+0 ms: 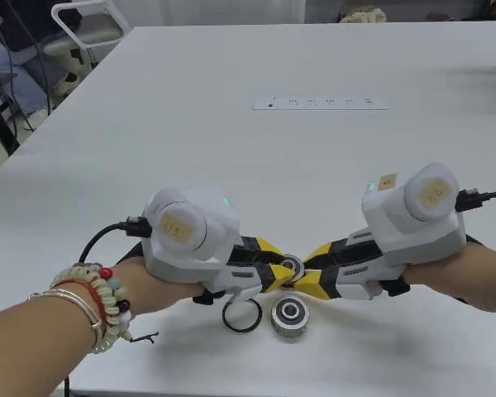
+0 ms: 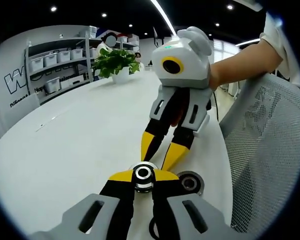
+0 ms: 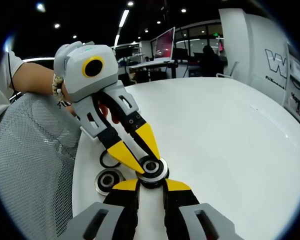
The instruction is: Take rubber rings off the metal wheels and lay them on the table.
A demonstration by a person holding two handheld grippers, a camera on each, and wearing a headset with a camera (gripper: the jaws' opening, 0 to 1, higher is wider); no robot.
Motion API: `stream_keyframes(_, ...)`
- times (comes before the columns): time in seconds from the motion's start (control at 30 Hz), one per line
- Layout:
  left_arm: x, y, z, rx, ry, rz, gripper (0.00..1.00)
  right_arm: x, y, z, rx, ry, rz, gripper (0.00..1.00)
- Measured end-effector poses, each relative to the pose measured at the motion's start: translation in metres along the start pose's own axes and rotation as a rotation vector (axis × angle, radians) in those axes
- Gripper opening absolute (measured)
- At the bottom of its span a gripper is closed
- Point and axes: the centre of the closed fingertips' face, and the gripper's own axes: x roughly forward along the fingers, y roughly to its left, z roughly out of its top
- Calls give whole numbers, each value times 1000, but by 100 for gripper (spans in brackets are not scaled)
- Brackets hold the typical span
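Left gripper (image 1: 278,275) and right gripper (image 1: 311,274) meet tip to tip, both clamped on one wheel (image 1: 292,266).

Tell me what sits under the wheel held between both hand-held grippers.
Below the held wheel is white table, with a second wheel and a loose black rubber ring lying just toward the person. The spot directly beneath is covered by the jaws.

White table (image 1: 231,165): ring (image 1: 242,315), wheel (image 1: 290,318), power strip (image 1: 321,103).
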Motion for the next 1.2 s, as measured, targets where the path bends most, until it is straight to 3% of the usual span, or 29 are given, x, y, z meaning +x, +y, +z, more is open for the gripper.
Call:
stream_keyframes(0.17, 0, 0, 0, -1, -1, 2, 8, -2, -1, -5, 7, 16, 1, 4)
stream_keyframes(0.43, 0, 0, 0, -9, -2, 5, 8, -2, -2, -5, 30, 33, -16, 0)
stream_keyframes(0.57, 1, 0, 0, -10, -3, 7, 8, -2, -5, -6, 84, 50, -28, 0)
stream_keyframes(0.7, 1, 0, 0, -10, -2, 9, 8, -2, -7, -7, 217, 63, -41, 0)
stream_keyframes(0.83, 0, 1, -1, -13, -1, 11, 7, -3, -12, -7, 305, 59, -62, 0)
stream_keyframes(1.2, 0, 2, -1, -15, 0, 14, 7, -4, -16, -5, 439, 39, -90, 0)
